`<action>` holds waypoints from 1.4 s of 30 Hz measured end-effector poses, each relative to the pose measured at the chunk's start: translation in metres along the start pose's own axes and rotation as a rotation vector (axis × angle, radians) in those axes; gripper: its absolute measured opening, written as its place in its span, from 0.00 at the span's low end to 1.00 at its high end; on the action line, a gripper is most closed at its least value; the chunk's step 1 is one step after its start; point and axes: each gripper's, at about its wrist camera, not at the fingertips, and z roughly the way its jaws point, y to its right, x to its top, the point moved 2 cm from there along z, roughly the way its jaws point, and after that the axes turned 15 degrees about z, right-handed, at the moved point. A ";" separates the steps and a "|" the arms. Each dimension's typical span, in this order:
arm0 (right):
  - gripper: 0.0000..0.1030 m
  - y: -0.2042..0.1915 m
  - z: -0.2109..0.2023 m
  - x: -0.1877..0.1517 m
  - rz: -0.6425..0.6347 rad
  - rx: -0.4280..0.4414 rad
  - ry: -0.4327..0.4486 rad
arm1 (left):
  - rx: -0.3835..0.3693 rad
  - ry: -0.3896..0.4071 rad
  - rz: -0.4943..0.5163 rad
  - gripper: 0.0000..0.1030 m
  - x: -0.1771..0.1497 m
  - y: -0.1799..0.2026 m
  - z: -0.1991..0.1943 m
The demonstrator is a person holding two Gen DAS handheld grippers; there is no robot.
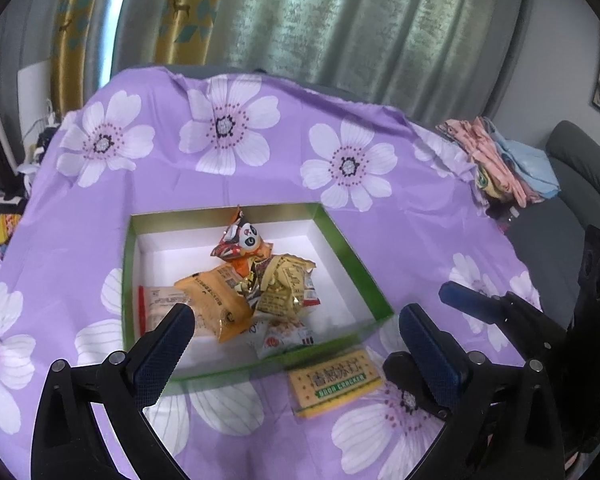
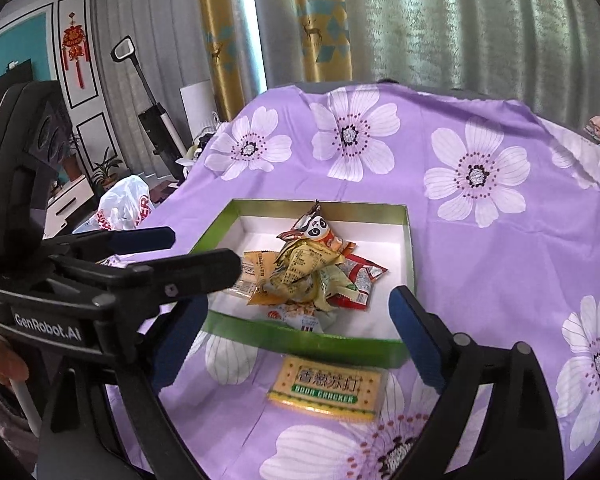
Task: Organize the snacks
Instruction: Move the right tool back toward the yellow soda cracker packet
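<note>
Left wrist view shows one green box [image 1: 374, 280] with a white inside, standing on a purple cloth [image 1: 400, 240] printed with big white flowers; inside the box lies one heap of snack packets [image 1: 256, 280], crinkled foil and plastic, and I cannot count them exactly because they overlap; one packet with a panda face [image 1: 246, 236] sits on top of the heap, tilted; one flat rectangular soda cracker pack [image 1: 334, 384], yellow with a green band, lies on the cloth just beside the near wall of the box, outside it. Two grippers are seen; the left gripper [image 1: 296, 328] points downward over the near part of the box, its jaws spread wide with nothing between them; its fingers [image 1: 168, 344] are black with dark blue textured pads. In the right wrist view the right gripper [image 2: 300, 328] also tilts down toward the box [image 2: 404, 216], jaws apart and empty; the cracker pack [image 2: 328, 390] lies below it on the cloth; the left gripper [image 2: 200, 252] stands at the left side. One white plastic bag [image 2: 122, 204] with red letters lies beyond the cloth edge.
</note>
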 end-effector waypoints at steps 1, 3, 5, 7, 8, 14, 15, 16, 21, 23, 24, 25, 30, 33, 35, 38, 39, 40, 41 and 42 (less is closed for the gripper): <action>0.90 0.000 -0.004 -0.001 0.003 0.000 0.003 | 0.005 0.008 0.003 0.99 -0.001 0.002 -0.004; 0.90 0.000 -0.012 -0.006 0.009 0.005 0.006 | 0.018 0.019 0.005 0.99 -0.003 0.005 -0.012; 0.90 0.000 -0.019 -0.011 0.010 0.002 0.011 | 0.019 0.027 0.002 0.99 -0.007 0.008 -0.018; 0.90 0.001 -0.025 -0.016 0.009 -0.004 0.013 | 0.024 0.028 0.000 0.99 -0.011 0.010 -0.023; 0.90 0.002 -0.029 -0.018 0.011 -0.007 0.014 | 0.029 0.028 0.000 0.99 -0.013 0.011 -0.025; 0.90 0.012 -0.047 -0.032 0.039 -0.023 0.024 | 0.055 0.006 -0.003 0.99 -0.029 0.014 -0.029; 0.90 0.013 -0.050 -0.034 0.042 -0.027 0.025 | 0.056 0.002 -0.006 0.99 -0.031 0.015 -0.028; 0.90 0.014 -0.052 -0.035 0.045 -0.031 0.025 | 0.054 -0.002 -0.011 0.99 -0.034 0.015 -0.028; 0.90 0.019 -0.061 -0.043 0.053 -0.036 0.029 | 0.042 -0.027 -0.017 0.99 -0.045 0.021 -0.024; 0.90 0.022 -0.063 -0.045 0.056 -0.040 0.028 | 0.035 -0.035 -0.021 0.99 -0.051 0.024 -0.023; 0.90 0.023 -0.063 -0.046 0.056 -0.041 0.026 | 0.033 -0.041 -0.024 0.99 -0.053 0.024 -0.021; 0.90 0.024 -0.063 -0.048 0.058 -0.043 0.024 | 0.030 -0.046 -0.026 0.99 -0.055 0.025 -0.020; 0.90 0.032 -0.058 -0.059 0.070 -0.060 -0.006 | 0.016 -0.081 -0.035 0.99 -0.064 0.028 -0.008; 0.90 0.038 -0.053 -0.066 0.075 -0.065 -0.026 | 0.010 -0.106 -0.034 0.99 -0.070 0.031 -0.001; 0.90 0.042 -0.049 -0.071 0.080 -0.066 -0.040 | 0.005 -0.122 -0.035 0.99 -0.074 0.032 0.004; 0.90 0.048 -0.042 -0.080 0.085 -0.075 -0.068 | -0.008 -0.147 -0.043 0.99 -0.080 0.032 0.012; 0.90 0.050 -0.040 -0.082 0.087 -0.076 -0.079 | -0.012 -0.153 -0.045 0.99 -0.082 0.032 0.014; 0.90 0.052 -0.037 -0.085 0.090 -0.078 -0.087 | -0.018 -0.159 -0.047 0.99 -0.083 0.032 0.016; 0.90 0.053 -0.035 -0.087 0.093 -0.080 -0.094 | -0.026 -0.164 -0.048 0.99 -0.084 0.033 0.019; 0.90 0.055 -0.032 -0.088 0.096 -0.080 -0.103 | -0.035 -0.171 -0.049 0.99 -0.085 0.034 0.022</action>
